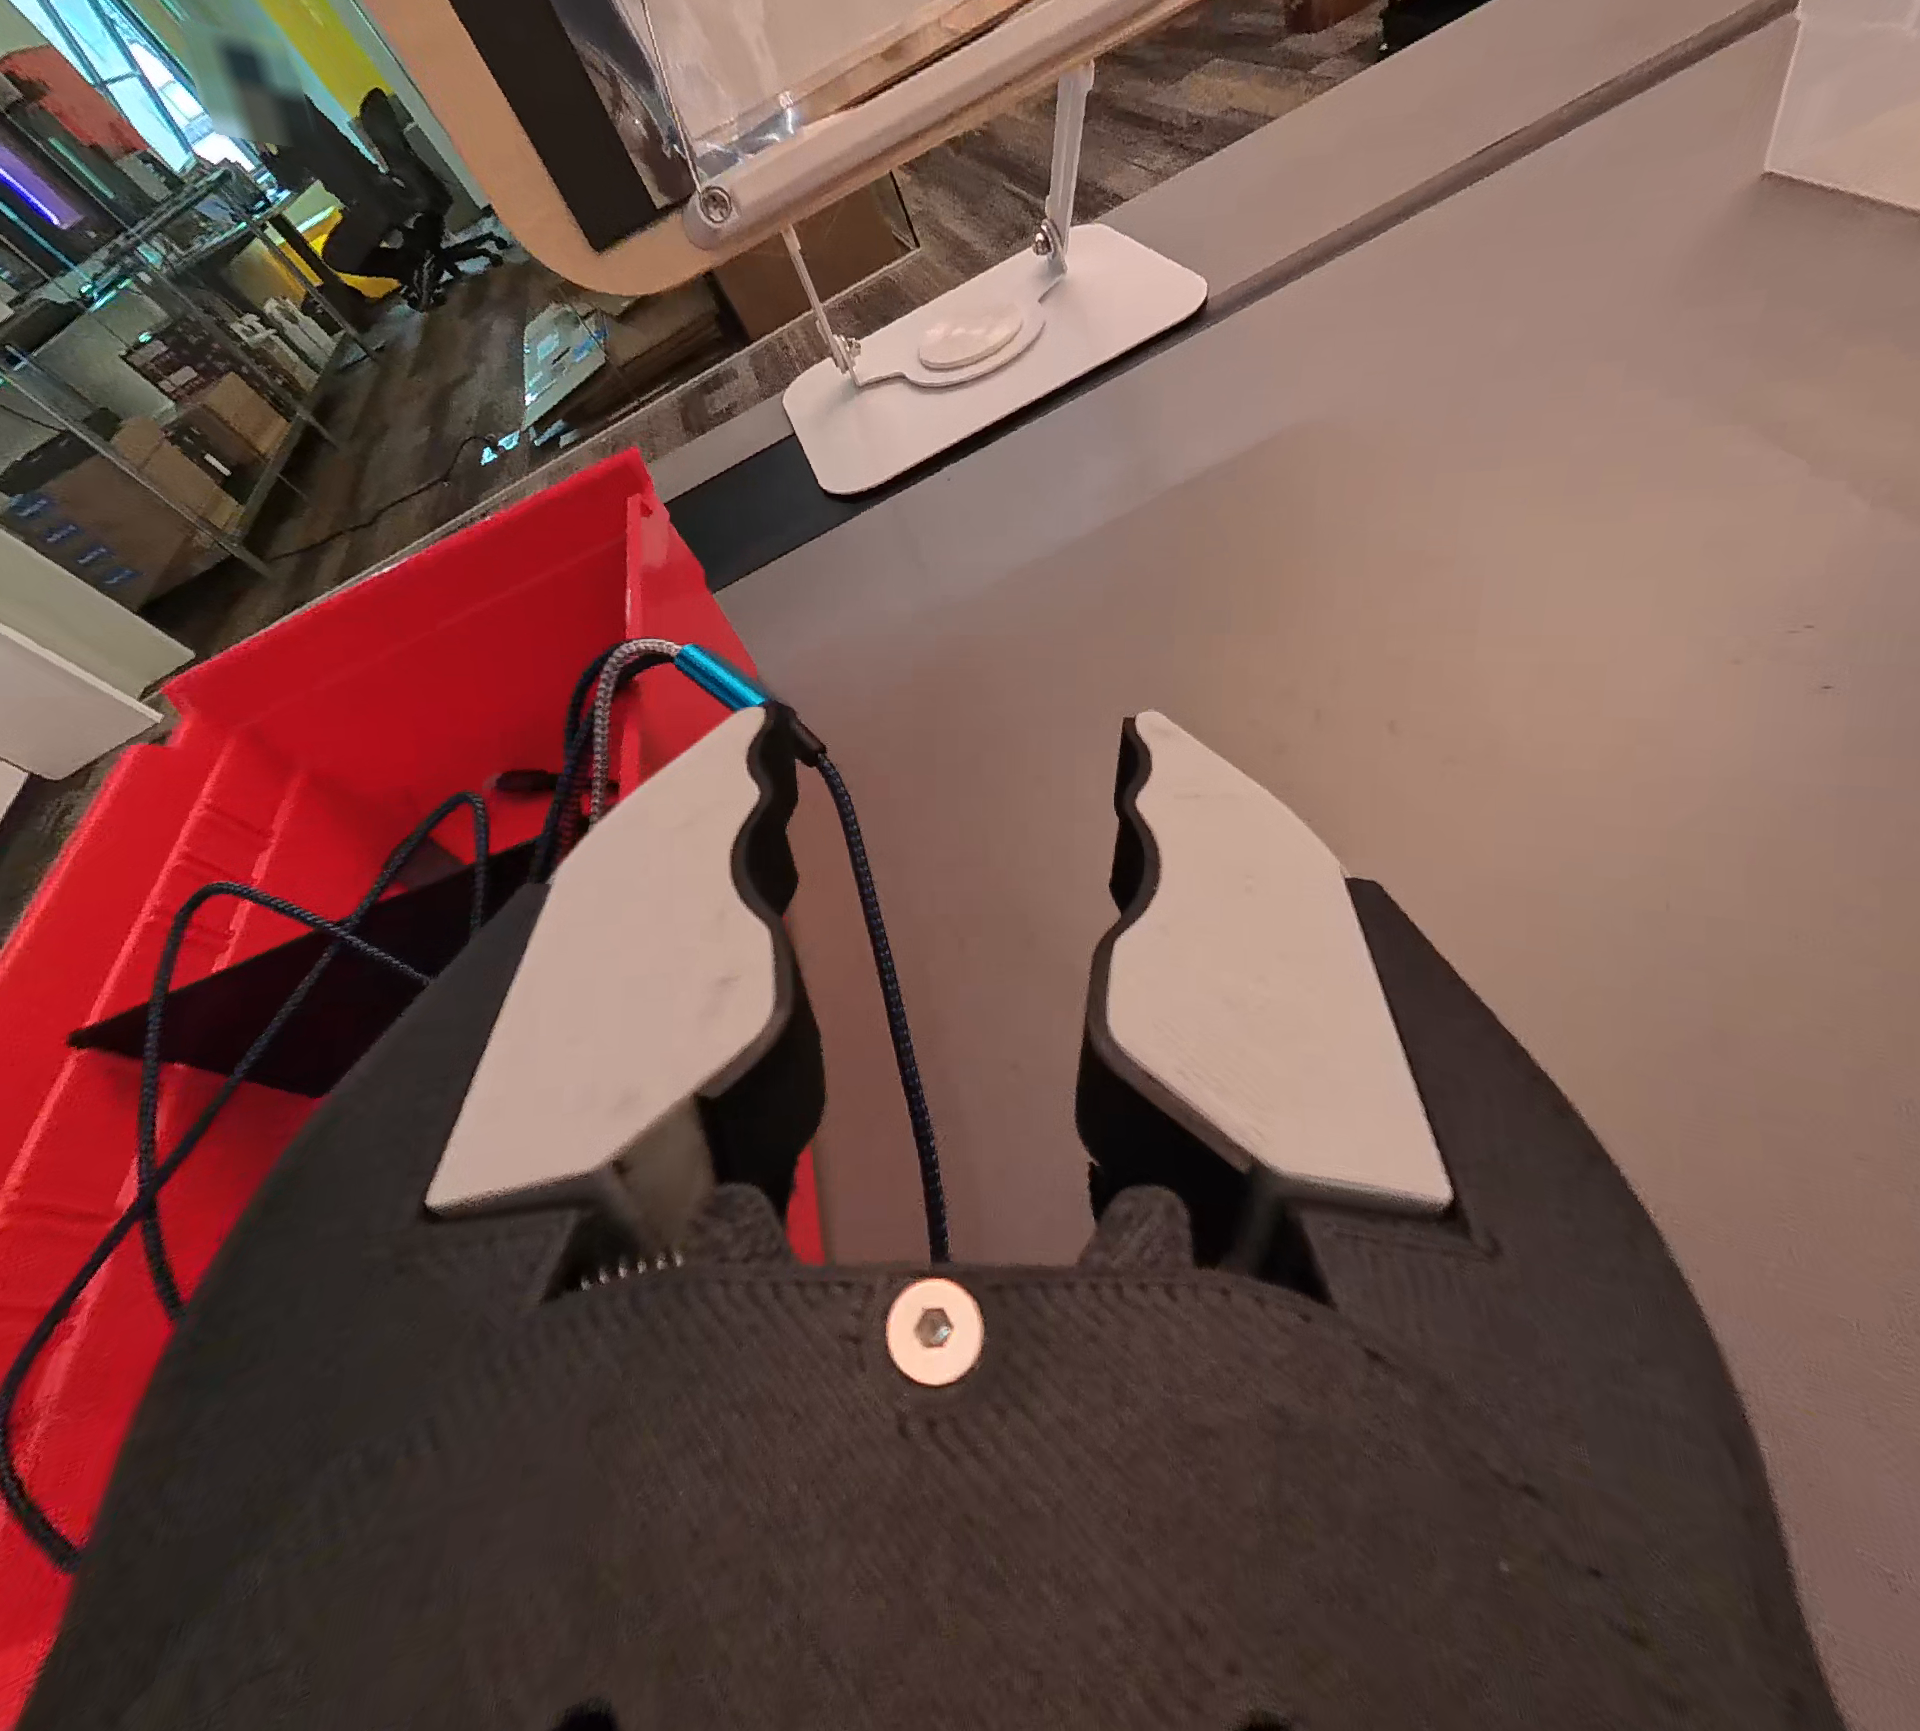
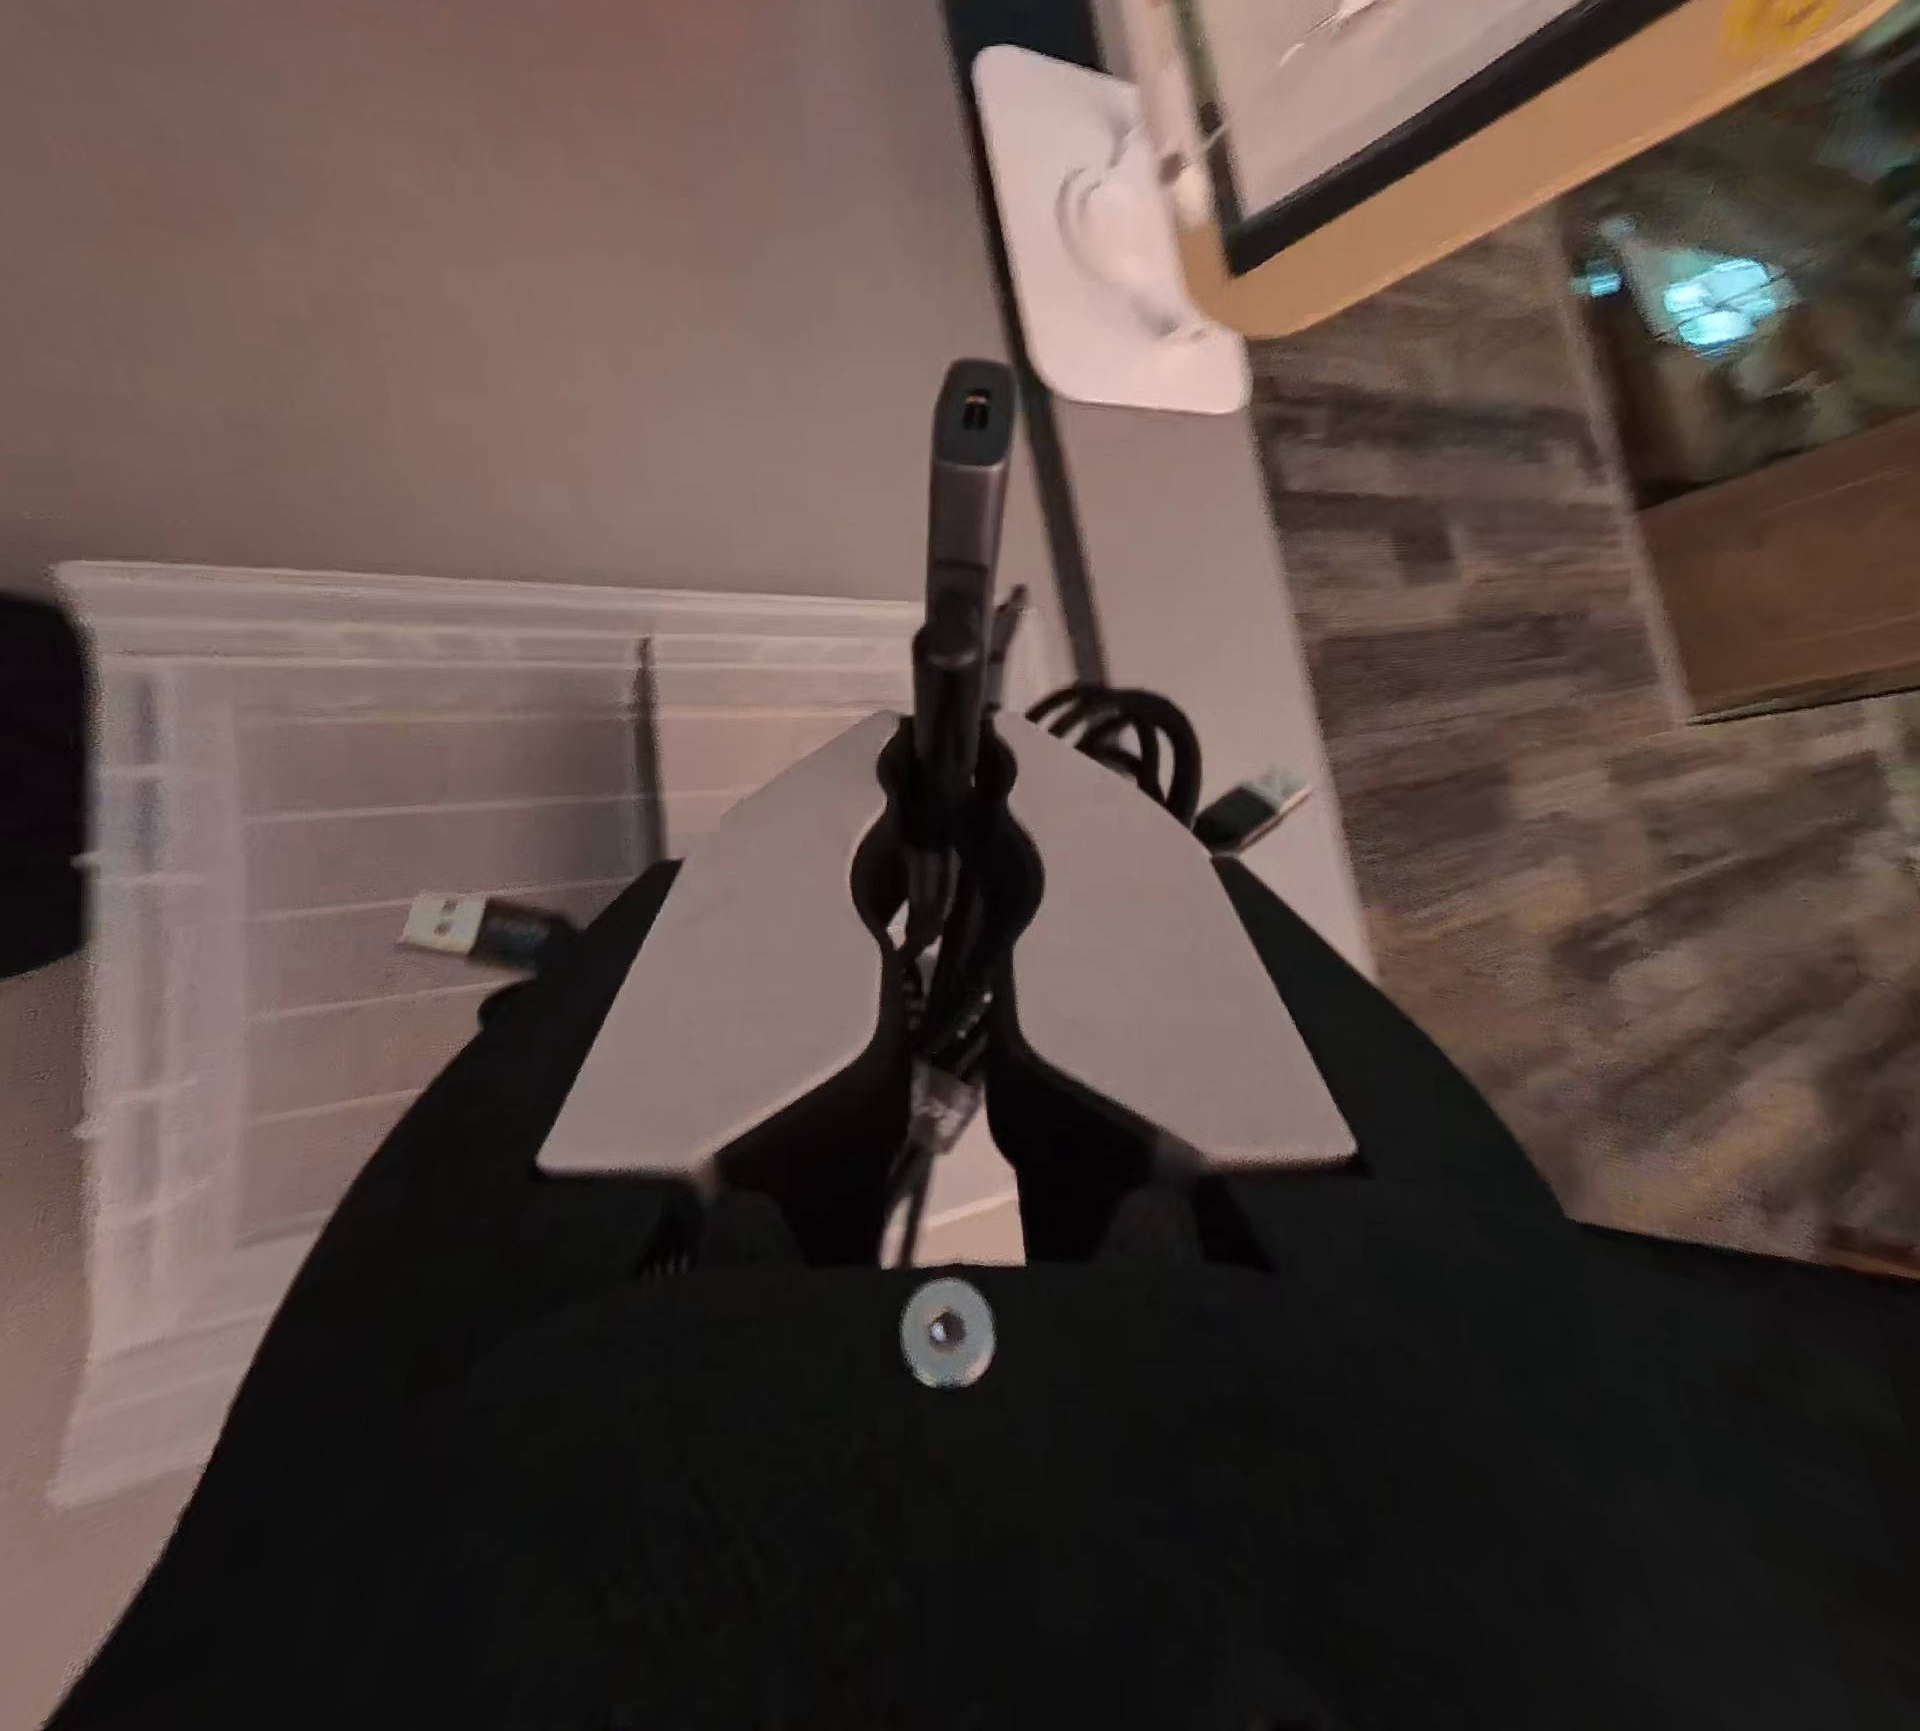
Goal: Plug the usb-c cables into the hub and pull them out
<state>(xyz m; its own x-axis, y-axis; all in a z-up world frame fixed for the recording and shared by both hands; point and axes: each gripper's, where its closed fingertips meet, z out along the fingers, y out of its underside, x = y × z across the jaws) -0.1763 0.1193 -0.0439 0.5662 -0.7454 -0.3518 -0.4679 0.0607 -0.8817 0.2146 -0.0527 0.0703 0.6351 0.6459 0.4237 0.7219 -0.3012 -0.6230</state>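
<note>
Grey table top [image 1: 1403, 642] at the edge of an open office, with bins and cables at either side.

A red bin [image 1: 343, 746] sits at the table's left edge and holds a dark braided cable [image 1: 187, 1037] looped over a black divider; a white stand base [image 1: 997, 362] stands further along the table edge. On the other side a clear plastic bin [image 2: 416, 798] holds a cable with a USB-A plug [image 2: 447, 923]. The left gripper [image 1: 945, 725] is spread wide, and a braided cable [image 1: 894, 985] with a blue metal plug shell [image 1: 722, 679] hangs against its left finger, not pinched. The right gripper [image 2: 945, 731] is pressed together on the hub [image 2: 966, 497], a grey bar pointing away from the camera with a port showing at its far end, its black cord running back between the fingers.
</note>
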